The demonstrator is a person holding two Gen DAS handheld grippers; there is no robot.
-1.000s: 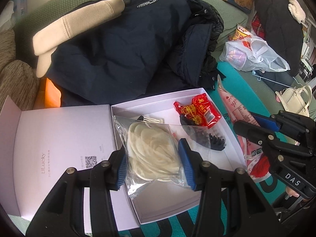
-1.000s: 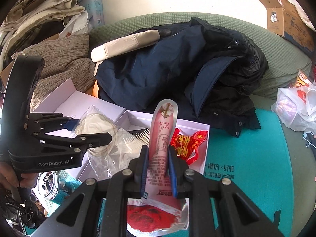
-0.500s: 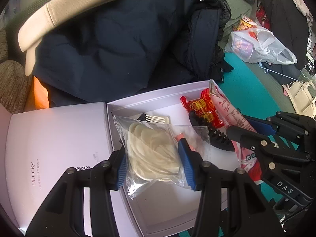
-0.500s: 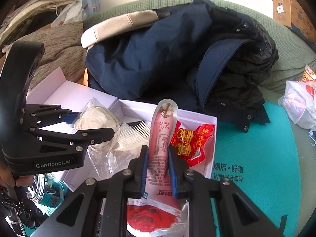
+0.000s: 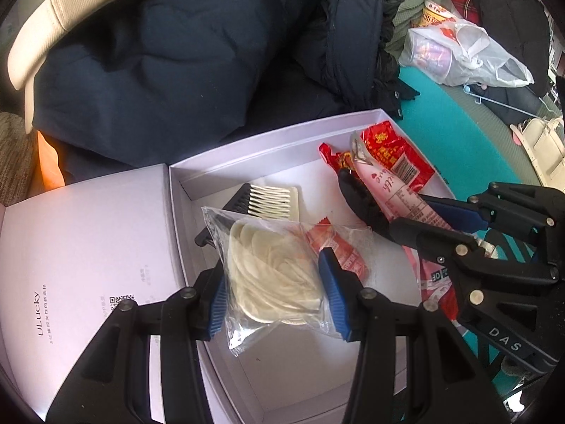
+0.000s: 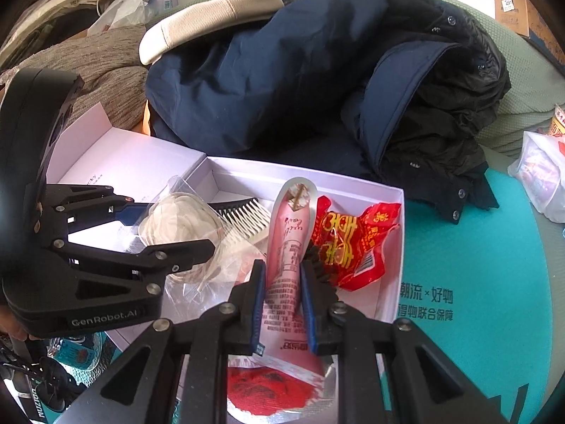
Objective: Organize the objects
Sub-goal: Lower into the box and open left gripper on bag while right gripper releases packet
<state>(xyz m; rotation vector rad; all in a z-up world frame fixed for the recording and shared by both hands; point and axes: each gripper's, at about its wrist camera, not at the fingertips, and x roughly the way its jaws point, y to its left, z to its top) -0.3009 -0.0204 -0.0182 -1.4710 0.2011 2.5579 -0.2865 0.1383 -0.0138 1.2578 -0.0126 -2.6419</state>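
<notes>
Both grippers have descended toward the open white box point(image 5: 268, 143). The left gripper point(image 5: 273, 291) clamps a clear bag of cotton pads point(image 5: 272, 272); the right gripper point(image 6: 282, 304) pinches a pink sachet point(image 6: 287, 247). Both items now hang over the box interior, so release appears imminent.

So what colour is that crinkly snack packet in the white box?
The crinkly snack packet is red with yellow writing, seen best from the right wrist camera.
</notes>
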